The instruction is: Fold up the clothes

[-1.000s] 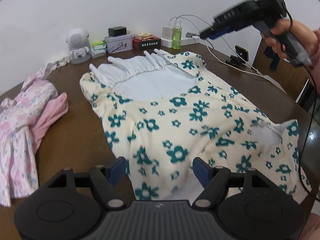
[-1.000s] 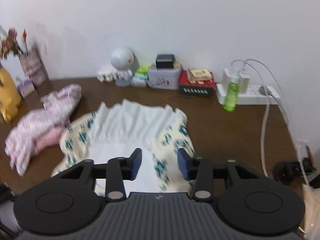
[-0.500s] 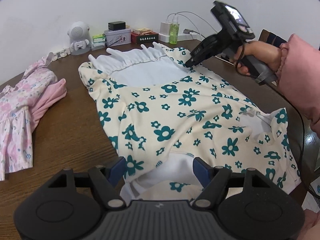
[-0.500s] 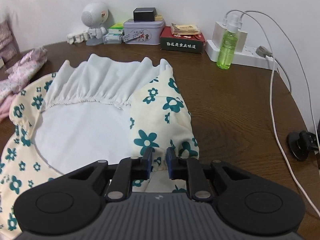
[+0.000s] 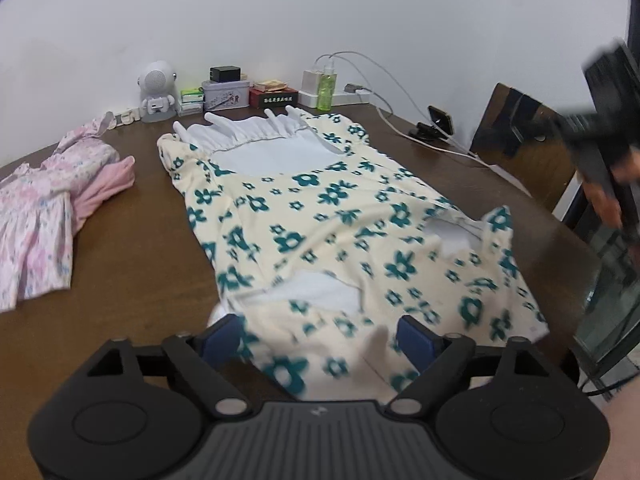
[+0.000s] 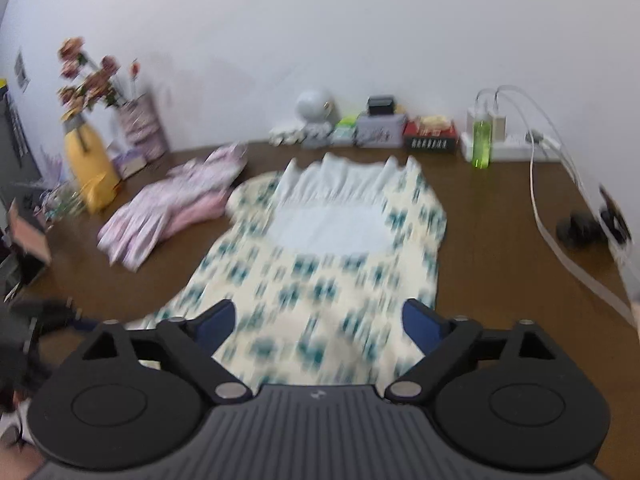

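Left gripper [image 5: 320,338]: fingers [image 5: 222,338] spread wide, holding nothing, poised over the near hem of the floral dress [image 5: 340,220]. The hem cloth lies between the fingers; contact is not clear, since the near cloth is blurred.

Right gripper [image 6: 318,320]: fingers [image 6: 420,320] likewise wide apart and empty, above the dress's near end. This view is motion-blurred. In the left wrist view the same tool appears only as a dark smear off the dress's right side, with a hand [image 5: 612,196] around it.

Floral dress: cream with teal flowers, spread flat along the brown counter [image 5: 132,280], white lining showing at several openings. Its white ruffled edge [image 5: 248,130] is at the far end.

Left of the dress, apart from it: a pink garment [image 5: 52,208] in a loose heap.

Beyond the dress, along the wall: a white robot figurine [image 5: 158,90], a grey tin [image 5: 226,94], a red box [image 5: 274,98], a green bottle [image 5: 326,88] and a white power strip [image 5: 352,98] with cables. Right of the dress's far end sits a small black clip stand [image 5: 434,126].

Far left of the dress, in the right wrist view: a yellow vase with dried flowers [image 6: 90,160].
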`<state>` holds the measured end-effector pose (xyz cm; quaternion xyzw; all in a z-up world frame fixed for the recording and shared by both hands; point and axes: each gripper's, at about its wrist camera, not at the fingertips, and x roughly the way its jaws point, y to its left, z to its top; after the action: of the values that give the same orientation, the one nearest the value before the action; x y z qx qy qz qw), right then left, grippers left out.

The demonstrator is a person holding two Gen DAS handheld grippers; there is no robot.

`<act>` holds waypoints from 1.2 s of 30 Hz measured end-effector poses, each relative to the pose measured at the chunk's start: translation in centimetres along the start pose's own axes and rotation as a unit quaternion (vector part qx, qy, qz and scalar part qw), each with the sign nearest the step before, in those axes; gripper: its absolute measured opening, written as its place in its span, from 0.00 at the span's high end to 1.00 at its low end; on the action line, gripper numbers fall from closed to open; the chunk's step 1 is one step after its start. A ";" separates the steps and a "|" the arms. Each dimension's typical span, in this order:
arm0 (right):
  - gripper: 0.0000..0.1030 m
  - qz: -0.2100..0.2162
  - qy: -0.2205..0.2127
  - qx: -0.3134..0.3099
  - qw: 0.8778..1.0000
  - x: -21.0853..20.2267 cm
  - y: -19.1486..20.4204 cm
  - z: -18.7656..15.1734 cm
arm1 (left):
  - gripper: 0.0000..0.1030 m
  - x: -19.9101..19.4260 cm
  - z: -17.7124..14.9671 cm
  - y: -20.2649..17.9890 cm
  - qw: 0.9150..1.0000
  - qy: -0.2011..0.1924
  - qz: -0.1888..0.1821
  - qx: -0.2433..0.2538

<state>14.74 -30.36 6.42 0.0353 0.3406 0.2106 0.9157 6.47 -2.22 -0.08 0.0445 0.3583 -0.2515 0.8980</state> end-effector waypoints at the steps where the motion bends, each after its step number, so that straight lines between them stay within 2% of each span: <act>1: 0.06 0.002 0.000 0.000 1.000 -0.8 0.6 -1.5 | 0.16 -0.3 -0.6 -0.2 1.000 -0.005 0.001 -0.008; 3: 0.02 0.010 -0.003 0.014 1.000 -2.2 1.6 -4.2 | 0.15 -1.0 -1.5 -0.3 0.999 -0.014 -0.003 -0.030; 5: 0.02 -0.003 -0.011 0.027 1.000 -3.0 2.4 -6.3 | 0.15 -1.6 -2.4 -0.5 0.998 -0.025 -0.008 -0.052; 7: 0.01 -0.020 -0.020 0.036 0.999 -3.8 3.3 -8.4 | 0.14 -2.1 -2.7 -0.8 0.998 -0.029 -0.013 -0.048; 10: 0.01 -0.021 -0.019 0.026 0.999 -3.9 4.6 -10.1 | 0.14 -2.0 -2.4 -0.8 0.999 -0.020 -0.003 -0.030; 15: 0.04 -0.025 0.000 -0.003 1.000 -2.8 6.0 -10.2 | 0.14 -1.2 0.0 0.9 1.000 -0.002 0.027 0.005; 17: 0.05 -0.023 0.017 -0.013 1.000 -2.8 6.2 -10.4 | 0.14 -1.0 0.9 1.5 0.999 0.006 0.039 0.018; 19: 0.08 -0.040 0.043 -0.036 0.998 -2.8 6.3 -10.8 | 0.14 -0.7 1.9 2.1 0.998 0.014 0.051 0.032; 23: 0.16 -0.074 0.080 -0.050 0.993 -2.7 6.0 -11.3 | 0.14 1.6 7.0 4.9 0.997 0.025 0.070 0.025; 25: 0.19 -0.091 0.095 -0.024 0.991 -2.6 5.6 -11.7 | 0.15 3.8 10.3 6.4 0.996 0.031 0.078 0.013; 26: 0.23 -0.099 0.101 -0.006 0.990 -2.5 5.3 -11.7 | 0.15 5.0 11.9 7.1 0.996 0.034 0.084 0.008; 30: 0.32 -0.102 0.113 0.071 0.986 -2.6 4.1 -12.0 | 0.16 10.2 17.4 10.3 0.993 0.042 0.106 -0.025; 34: 0.33 -0.111 0.109 0.126 0.980 -2.8 4.2 -12.8 | 0.17 15.2 20.6 14.1 0.989 0.058 0.119 -0.071; 36: 0.33 -0.121 0.103 0.146 0.976 -2.8 4.5 -12.7 | 0.22 17.4 21.2 15.9 0.986 0.076 0.126 -0.083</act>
<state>3.06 -28.41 -0.63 0.1051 0.4623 0.0483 0.8792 38.06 -1.19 2.45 0.0341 0.4368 -0.1013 0.8932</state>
